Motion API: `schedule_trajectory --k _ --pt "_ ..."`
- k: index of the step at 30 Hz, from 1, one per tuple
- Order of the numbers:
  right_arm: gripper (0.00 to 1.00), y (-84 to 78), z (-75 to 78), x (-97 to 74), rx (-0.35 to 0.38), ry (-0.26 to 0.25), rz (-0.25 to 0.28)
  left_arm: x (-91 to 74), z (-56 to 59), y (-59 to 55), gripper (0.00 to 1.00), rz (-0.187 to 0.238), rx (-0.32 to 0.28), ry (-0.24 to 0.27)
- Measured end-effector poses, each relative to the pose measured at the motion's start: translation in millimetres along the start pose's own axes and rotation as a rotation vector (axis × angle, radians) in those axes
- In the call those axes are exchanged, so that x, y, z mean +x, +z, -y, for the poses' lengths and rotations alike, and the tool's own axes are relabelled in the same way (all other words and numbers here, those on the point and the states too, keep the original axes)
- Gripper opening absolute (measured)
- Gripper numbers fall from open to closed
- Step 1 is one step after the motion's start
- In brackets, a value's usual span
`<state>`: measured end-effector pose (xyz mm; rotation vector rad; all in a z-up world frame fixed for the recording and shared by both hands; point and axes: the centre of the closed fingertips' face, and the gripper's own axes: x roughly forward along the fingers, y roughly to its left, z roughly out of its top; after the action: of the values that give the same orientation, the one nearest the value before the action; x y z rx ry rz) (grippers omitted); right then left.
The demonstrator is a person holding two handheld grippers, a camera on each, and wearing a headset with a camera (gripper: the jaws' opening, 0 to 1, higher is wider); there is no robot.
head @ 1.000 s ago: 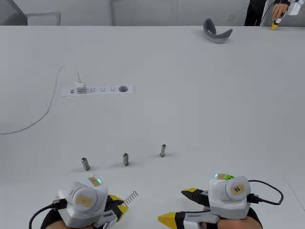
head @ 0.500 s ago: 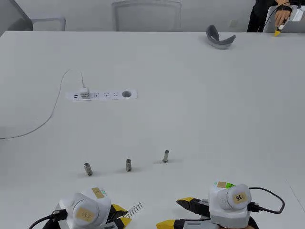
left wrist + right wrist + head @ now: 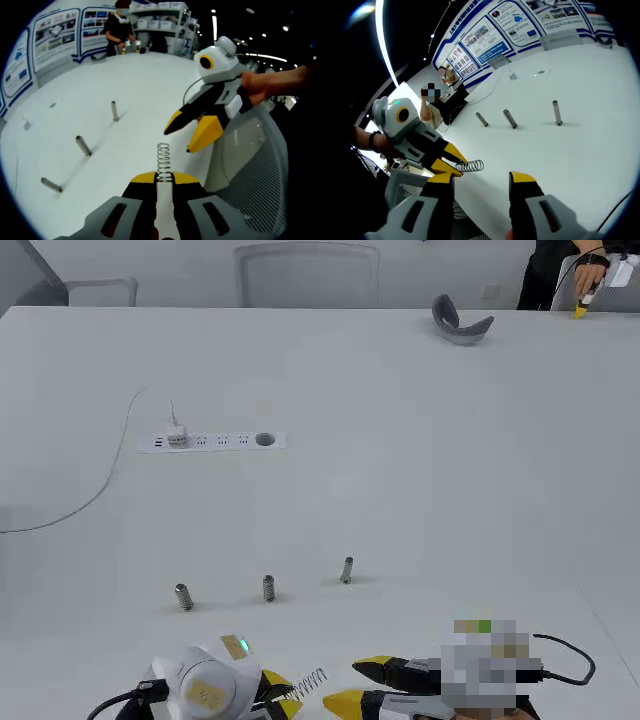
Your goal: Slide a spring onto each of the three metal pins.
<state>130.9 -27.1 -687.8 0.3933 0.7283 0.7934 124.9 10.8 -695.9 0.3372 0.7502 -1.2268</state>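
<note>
A small coil spring (image 3: 311, 681) sticks out level from the tips of the left tongs (image 3: 158, 176), pinched at one end. Its free end points toward the parted right tongs (image 3: 482, 177). Ahead of both tongs, three short metal pins stand upright in a row on the desk (image 3: 420, 470). The left pin (image 3: 183, 597) and middle pin (image 3: 268, 588) already wear springs; the right pin (image 3: 346, 570) is bare.

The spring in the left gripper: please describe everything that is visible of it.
The spring is a short coil of thin silvery wire, metal by its look, with open, even turns. One end is pinched between the yellow tips of the left gripper; the rest sticks straight out along the jaws, unbent, above the white table. Its free end points toward the open right gripper, which does not touch it.
</note>
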Motion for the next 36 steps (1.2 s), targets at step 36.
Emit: schedule_trajectory --k 36 --pt "0.13 19.4 -19.8 -8.7 0.105 0.146 -0.013 8.6 18.9 28.9 0.1 0.027 0.139 -0.09"
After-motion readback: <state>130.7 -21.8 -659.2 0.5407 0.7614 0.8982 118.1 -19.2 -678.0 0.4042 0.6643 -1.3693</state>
